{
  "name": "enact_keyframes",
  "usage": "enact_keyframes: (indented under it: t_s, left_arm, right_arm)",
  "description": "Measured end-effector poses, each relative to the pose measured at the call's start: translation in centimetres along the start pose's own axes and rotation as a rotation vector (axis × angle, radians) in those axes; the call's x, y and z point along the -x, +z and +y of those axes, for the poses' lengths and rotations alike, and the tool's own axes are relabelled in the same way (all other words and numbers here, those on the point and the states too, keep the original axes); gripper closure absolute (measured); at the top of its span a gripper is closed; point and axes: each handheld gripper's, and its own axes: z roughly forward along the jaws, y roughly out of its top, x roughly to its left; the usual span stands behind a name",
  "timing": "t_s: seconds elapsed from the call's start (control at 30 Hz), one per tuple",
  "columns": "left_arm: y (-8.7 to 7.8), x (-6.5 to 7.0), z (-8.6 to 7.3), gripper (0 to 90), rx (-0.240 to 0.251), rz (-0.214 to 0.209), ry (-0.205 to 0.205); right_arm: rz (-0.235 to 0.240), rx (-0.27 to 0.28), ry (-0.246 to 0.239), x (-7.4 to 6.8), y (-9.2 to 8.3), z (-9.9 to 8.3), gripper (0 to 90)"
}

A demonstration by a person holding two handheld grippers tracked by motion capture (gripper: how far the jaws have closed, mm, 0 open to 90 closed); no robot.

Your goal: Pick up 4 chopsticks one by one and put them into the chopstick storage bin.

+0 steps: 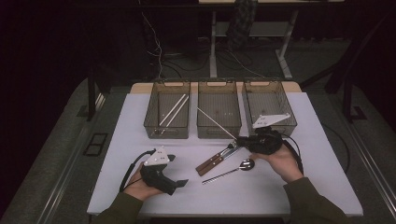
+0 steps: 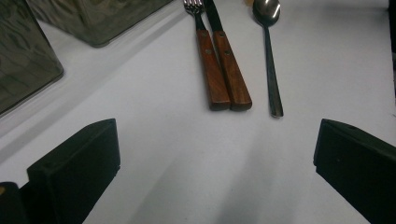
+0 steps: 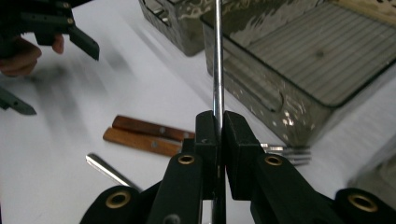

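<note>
The right gripper [image 1: 239, 140] is held level above the white table [image 1: 303, 186], its jaws pointing toward the person's left, with the right hand [image 1: 280, 163] cupped under its black body. Its jaws are pressed together on a thin, straight metal chopstick [image 1: 215, 123]; the right gripper view shows the rod [image 3: 218, 60] pinched between the two black pads and running straight out ahead. In the high view the chopstick slants up and left from the jaws, its far end over the middle bin [image 1: 219, 110], a smoked translucent plastic box with a ribbed floor.

The left gripper [image 1: 180, 183] rests low near the front edge of the table, gripped by the left hand [image 1: 142, 186], jaws spread wide with nothing between them. The left gripper view shows bare tabletop between its two black jaws.

Three matching bins stand in a row at the far side. The left bin [image 1: 167, 115] holds two pale chopsticks [image 1: 173, 111] lying side by side. The right bin [image 1: 269, 105] is partly covered by the right gripper's grey three-cornered plate.

Between the grippers lie a wooden-handled fork [image 2: 208, 65] and a wooden-handled knife [image 2: 229, 65], touching side by side, and just beside them a steel spoon [image 1: 233, 169]. The fork tines and knife blade are cut off at the top edge of the left gripper view. The right bin's contents cannot be made out.
</note>
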Motion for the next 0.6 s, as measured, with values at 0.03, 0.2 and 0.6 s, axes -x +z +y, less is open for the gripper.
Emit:
enact_keyframes:
  t_s: [0.03, 0.2, 0.6]
  left_arm:
    - [0.0, 0.0, 0.0, 0.0, 0.001, 0.000, 0.000]
    - [0.0, 0.0, 0.0, 0.0, 0.002, 0.000, 0.005]
    - [0.1, 0.1, 0.1, 0.0, 0.001, -0.004, 0.003]
  right_arm:
    - [0.000, 0.002, -0.002, 0.0, 0.2, 0.3, 83.9]
    - [-0.008, 0.018, -0.006, -0.3, 1.3, 1.4, 83.9]
    - [-0.024, 0.037, 0.000, -0.9, 4.1, 4.6, 83.9]
